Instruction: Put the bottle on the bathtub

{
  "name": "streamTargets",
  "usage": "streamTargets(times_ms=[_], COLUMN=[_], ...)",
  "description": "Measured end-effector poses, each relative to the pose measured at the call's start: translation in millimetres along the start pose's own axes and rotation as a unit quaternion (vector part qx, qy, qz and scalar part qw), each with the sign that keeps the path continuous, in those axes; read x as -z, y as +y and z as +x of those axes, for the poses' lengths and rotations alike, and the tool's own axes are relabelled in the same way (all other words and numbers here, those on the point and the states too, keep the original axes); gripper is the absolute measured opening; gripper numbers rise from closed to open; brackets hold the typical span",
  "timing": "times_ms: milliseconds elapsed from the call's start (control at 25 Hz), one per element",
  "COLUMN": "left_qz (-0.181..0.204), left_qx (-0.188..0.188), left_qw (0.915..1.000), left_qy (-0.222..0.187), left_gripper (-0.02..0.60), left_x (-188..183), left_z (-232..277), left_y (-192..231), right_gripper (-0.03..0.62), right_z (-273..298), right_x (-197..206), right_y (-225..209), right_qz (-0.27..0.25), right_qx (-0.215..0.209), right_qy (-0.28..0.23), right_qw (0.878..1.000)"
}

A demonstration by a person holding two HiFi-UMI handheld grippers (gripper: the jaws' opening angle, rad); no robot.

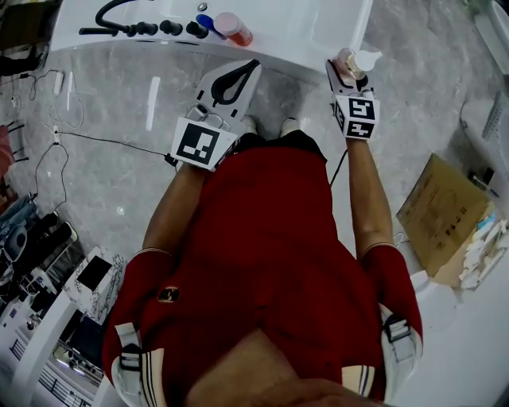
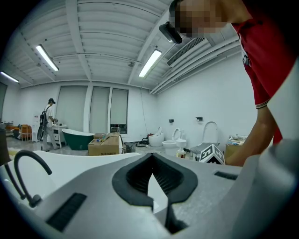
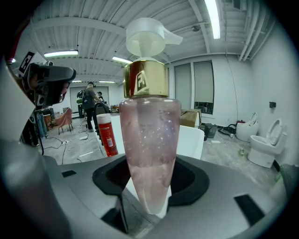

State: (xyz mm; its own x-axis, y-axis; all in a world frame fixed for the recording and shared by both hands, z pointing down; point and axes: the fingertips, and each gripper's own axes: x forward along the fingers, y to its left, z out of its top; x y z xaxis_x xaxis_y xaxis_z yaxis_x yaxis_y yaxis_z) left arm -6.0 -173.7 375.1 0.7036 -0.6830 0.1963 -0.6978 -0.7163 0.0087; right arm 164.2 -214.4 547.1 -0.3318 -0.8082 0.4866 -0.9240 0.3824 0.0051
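A clear pink pump bottle (image 3: 149, 135) with a gold collar and white pump stands upright in my right gripper (image 1: 347, 68), which is shut on its lower body. In the head view the bottle (image 1: 354, 60) hangs just in front of the white bathtub's rim (image 1: 318, 33), above the floor. My left gripper (image 1: 248, 70) sits to the left of it at the tub's edge, shut with nothing in it; its tips (image 2: 150, 158) meet in the left gripper view.
A red bottle (image 1: 233, 28) and a blue cap (image 1: 205, 22) rest on the tub rim beside a black faucet (image 1: 119, 16). Cables (image 1: 56, 111) cross the marble floor at left. A cardboard box (image 1: 441, 219) lies at right. Equipment (image 1: 40, 262) crowds the lower left.
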Motion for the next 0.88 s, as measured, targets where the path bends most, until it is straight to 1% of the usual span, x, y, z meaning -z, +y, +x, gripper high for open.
streamTargets(times_ms=[80,200,440,880], left_qz=[0.0,0.003,0.007,0.009], left_qx=[-0.001,-0.004,-0.009,-0.016], left_qw=[1.0,1.0,0.9999,0.9996], left_qy=[0.006,0.002,0.008,0.022], left_gripper=[0.006,0.006,0.006,0.006], left_x=[3.3,4.2,7.1,13.9], left_z=[-0.1,1.5,5.8,7.3], left_y=[2.0,5.7,12.1,18.1], right_gripper=[0.224,0.225,0.225,0.225], right_z=[5.0,14.0,31.8,50.2], right_x=[4.8,12.2,27.3,41.9], right_y=[-0.9,-0.8,-3.9,-5.4], right_qz=[0.001,0.002,-0.001,0.001], right_qx=[0.0,-0.003,-0.008,-0.016], right_qy=[0.004,0.007,0.021,0.024], right_qw=[1.0,1.0,1.0,1.0])
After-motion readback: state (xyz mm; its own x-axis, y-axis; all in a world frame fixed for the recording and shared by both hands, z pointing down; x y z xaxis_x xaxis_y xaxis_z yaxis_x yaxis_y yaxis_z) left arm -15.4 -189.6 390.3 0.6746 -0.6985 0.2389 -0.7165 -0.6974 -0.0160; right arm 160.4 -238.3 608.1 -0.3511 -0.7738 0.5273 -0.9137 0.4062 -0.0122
